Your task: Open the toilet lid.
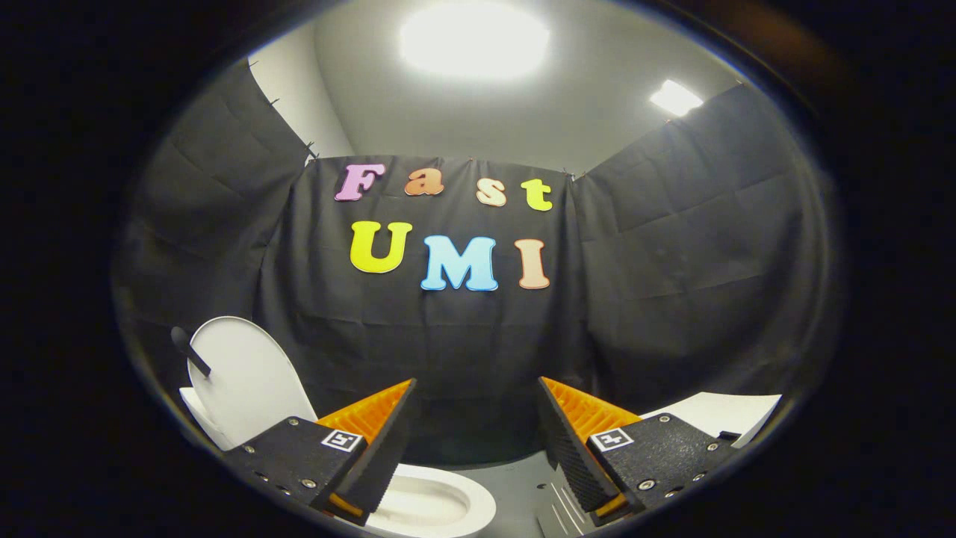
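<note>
- Beside the toilet bowl, on its far left side, the toilet lid stands upright, raised clear of the rim.
- That lid is white and oval, and a dark handle sticks out from its upper left edge (a short, slanted stub).
- Over the bowl hangs the gripper, fingers spread wide apart, nothing caught between them.
- One fingertip sits above the bowl's left rim; the other is off to the bowl's right, over grey floor.
- Lid and fingers are apart, no contact: the lid is up and left of the left finger.
- Right of the bowl, past the right finger, a flat white surface peeks out (what it is, I cannot tell).
- Behind the bowl, black cloth walls off the booth, with two ceiling lights glowing above.
</note>
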`<state>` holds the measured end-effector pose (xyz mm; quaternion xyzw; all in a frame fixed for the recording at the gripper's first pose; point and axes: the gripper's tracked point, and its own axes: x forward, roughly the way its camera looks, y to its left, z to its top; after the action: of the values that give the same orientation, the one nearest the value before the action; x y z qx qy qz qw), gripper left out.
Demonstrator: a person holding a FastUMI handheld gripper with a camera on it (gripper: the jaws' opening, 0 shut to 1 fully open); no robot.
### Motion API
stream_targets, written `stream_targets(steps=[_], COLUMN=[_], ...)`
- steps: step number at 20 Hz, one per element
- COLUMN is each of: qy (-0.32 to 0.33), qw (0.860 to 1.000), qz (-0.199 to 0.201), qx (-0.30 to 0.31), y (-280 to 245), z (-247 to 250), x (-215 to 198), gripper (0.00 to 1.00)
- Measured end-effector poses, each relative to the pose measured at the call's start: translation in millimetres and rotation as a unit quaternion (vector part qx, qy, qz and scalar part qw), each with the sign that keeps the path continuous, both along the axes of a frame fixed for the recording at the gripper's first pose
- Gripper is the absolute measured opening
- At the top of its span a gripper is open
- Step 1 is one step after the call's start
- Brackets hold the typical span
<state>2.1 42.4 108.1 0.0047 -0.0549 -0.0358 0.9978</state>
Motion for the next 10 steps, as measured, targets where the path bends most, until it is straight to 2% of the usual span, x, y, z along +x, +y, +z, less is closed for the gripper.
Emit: stream_targets(steps=[10], qy=[0.002], qw=[1.000], qz=[0.013], qx=[-0.017], y=[15], z=[2], x=[3], gripper=[0.95])
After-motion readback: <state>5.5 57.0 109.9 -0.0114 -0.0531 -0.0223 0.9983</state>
